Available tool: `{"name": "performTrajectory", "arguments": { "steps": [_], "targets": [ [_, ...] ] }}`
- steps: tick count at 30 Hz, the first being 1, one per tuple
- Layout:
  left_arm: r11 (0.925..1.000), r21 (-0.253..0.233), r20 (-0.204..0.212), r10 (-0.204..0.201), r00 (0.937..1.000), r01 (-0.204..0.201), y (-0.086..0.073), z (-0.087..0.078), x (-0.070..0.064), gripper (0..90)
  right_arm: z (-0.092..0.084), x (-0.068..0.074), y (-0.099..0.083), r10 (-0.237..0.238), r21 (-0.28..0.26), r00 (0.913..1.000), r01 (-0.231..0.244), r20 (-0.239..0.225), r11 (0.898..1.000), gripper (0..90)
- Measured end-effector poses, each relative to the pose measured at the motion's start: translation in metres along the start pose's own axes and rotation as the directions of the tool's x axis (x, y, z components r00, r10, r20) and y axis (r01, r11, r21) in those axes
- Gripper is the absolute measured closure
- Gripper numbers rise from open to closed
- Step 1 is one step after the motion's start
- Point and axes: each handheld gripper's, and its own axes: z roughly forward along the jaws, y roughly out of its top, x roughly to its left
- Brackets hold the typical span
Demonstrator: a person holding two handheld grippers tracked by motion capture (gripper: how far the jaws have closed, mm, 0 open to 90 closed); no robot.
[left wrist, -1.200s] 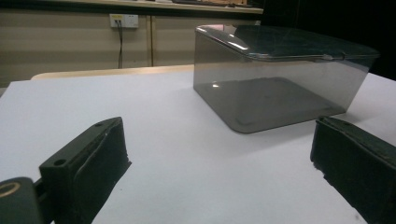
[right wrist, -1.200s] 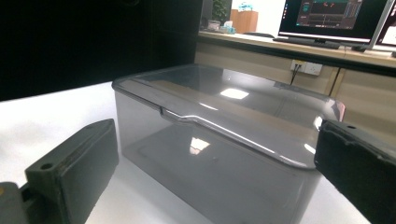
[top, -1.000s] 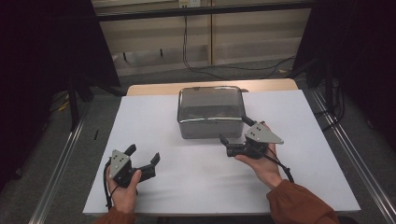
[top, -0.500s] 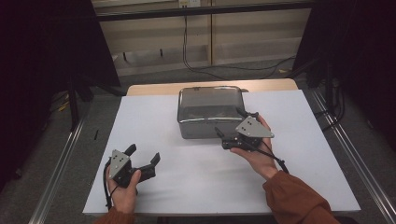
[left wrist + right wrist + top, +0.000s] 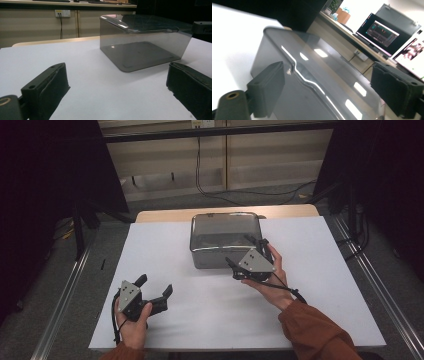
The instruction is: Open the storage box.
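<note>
The right tongs [image 5: 246, 254], jaws spread and empty, have advanced to the near right corner of the smoky lidded box [image 5: 225, 231] mid-table [image 5: 320, 285]; likely approaching the lid. The left tongs [image 5: 155, 292] rest released, well apart.

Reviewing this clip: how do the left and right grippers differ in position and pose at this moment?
The left gripper sits low near the front of the white table, well apart from the smoky translucent lidded plastic box; the right gripper is raised at the box's front right corner. The left's view is level with the table; the right's is tilted, jaws straddling the lid's edge. Both have black jaws spread open, holding nothing.
</note>
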Motion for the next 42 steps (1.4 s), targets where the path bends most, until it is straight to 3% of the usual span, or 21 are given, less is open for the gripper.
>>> {"name": "performTrajectory", "arguments": {
  "steps": [3,7,10,12,17,18,20,24,29,30,32,35,37,40,42],
  "targets": [
    [1.0000,0.002,-0.001,-0.001,1.0000,0.001,0.000,0.000,0.000,3.6,0.002,0.005,-0.002,-0.081,0.016,0.9967,0.080,0.008,0.997,15.7],
    [1.0000,0.005,-0.002,0.001,1.0000,-0.001,0.000,0.001,0.001,3.7,0.004,0.010,-0.004,-0.176,0.027,0.9844,0.175,0.012,0.984,20.0],
    [1.0000,0.007,0.000,-0.003,1.0000,0.003,0.000,0.001,0.001,3.7,0.004,0.011,-0.004,-0.242,0.048,0.9700,0.241,0.019,0.969,23.2],
    [0.9999,0.009,-0.005,-0.004,1.0000,0.004,0.000,0.001,0.002,3.6,0.004,0.011,-0.003,-0.296,0.048,0.9549,0.294,0.026,0.955,25.5],
    [0.9999,0.008,-0.007,-0.010,0.9999,0.010,0.000,0.001,0.003,3.6,0.006,0.011,-0.004,-0.380,0.066,0.9241,0.378,0.036,0.924,31.7],
    [0.9999,0.007,-0.007,-0.010,0.9999,0.010,0.000,0.001,0.002,3.7,0.006,0.012,-0.005,-0.385,0.074,0.9224,0.382,0.030,0.921,32.4],
    [0.9999,0.011,-0.009,-0.007,0.9999,0.007,-0.001,0.001,0.003,3.6,0.008,0.014,-0.007,-0.419,0.083,0.9075,0.416,0.024,0.905,35.6],
    [0.9999,0.008,-0.007,-0.010,0.9999,0.010,-0.001,0.001,0.002,3.6,0.011,0.020,-0.010,-0.531,0.095,0.8470,0.526,0.029,0.845,37.0],
    [0.9999,0.013,-0.009,-0.006,0.9999,0.006,-0.001,0.002,0.003,3.6,0.014,0.027,-0.011,-0.584,0.102,0.8114,0.580,0.020,0.809,44.4],
    [0.9999,0.012,-0.010,-0.007,0.9999,0.007,-0.001,0.002,0.003,3.6,0.015,0.027,-0.011,-0.602,0.105,0.7982,0.598,0.017,0.795,46.8],
    [0.9998,0.018,-0.008,-0.004,1.0000,0.004,-0.001,0.003,0.003,3.6,0.015,0.029,-0.012,-0.616,0.115,0.7875,0.611,0.013,0.783,51.2],
    [0.9998,0.019,-0.005,0.002,1.0000,-0.002,0.000,0.004,0.002,3.6,0.016,0.031,-0.012,-0.627,0.122,0.7792,0.621,0.013,0.774,57.3],
    [0.9997,0.023,0.000,0.009,1.0000,-0.009,0.000,0.005,0.002,3.7,0.018,0.032,-0.012,-0.648,0.120,0.7613,0.642,0.019,0.757,59.6],
    [0.9997,0.023,-0.004,0.005,1.0000,-0.005,0.000,0.005,0.002,3.6,0.019,0.035,-0.012,-0.667,0.129,0.7447,0.660,0.018,0.740,62.4],
    [0.9997,0.022,-0.006,0.007,1.0000,-0.007,0.000,0.004,0.002,3.6,0.020,0.038,-0.012,-0.691,0.133,0.7227,0.683,0.016,0.718,65.8]
  ]
}}
